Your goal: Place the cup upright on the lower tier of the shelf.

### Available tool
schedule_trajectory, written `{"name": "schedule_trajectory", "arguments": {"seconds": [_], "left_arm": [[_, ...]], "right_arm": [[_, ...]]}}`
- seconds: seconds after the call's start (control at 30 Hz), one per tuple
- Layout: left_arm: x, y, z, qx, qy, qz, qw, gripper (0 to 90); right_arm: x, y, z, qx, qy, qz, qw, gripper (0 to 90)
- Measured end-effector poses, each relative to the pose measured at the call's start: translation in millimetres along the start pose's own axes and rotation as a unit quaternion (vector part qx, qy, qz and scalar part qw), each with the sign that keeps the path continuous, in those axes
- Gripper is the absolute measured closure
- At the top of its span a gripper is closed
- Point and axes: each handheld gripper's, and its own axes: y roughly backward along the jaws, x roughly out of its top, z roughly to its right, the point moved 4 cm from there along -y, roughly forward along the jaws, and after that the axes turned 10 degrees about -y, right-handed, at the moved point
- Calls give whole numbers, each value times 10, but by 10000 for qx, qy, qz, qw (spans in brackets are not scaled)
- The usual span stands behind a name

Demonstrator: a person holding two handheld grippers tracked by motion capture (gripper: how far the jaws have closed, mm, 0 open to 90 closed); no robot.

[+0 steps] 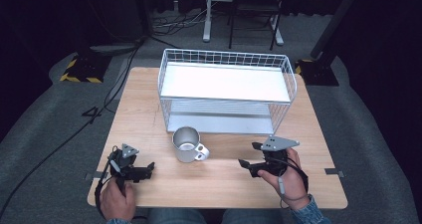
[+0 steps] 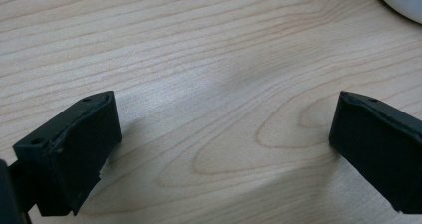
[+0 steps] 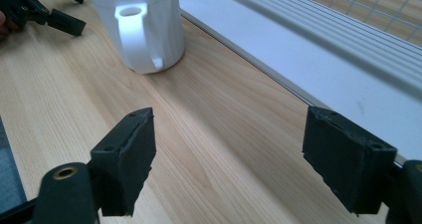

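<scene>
A metal mug [image 1: 186, 144] stands upright on the wooden table [image 1: 149, 104], its handle toward the near right. The right gripper view has the mug [image 3: 144, 27] at upper left with its handle facing the camera. My left gripper [image 1: 148, 169] rests low on the table, left of the mug, jaws wide open over bare wood [image 2: 224, 129]. My right gripper [image 1: 247, 157] hovers to the right of the mug, open, with nothing between its fingers [image 3: 127, 159]. A white edge [image 2: 398, 0] curves in at the top right corner of the left gripper view.
A white wire two-tier rack [image 1: 226, 87] stands behind the mug at the table's far middle. Its lower shelf [image 3: 318, 55] runs along the right gripper's right side. Cables and stand legs [image 1: 209, 20] lie on the floor beyond the table.
</scene>
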Motion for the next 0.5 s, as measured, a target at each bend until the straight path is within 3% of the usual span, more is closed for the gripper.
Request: {"name": "schedule_trajectory", "arguments": {"seconds": [0.5], "left_arm": [[6, -7, -4, 6, 8, 17, 10000, 3]], "right_arm": [[169, -378, -205, 180, -56, -51, 9998, 238]]}}
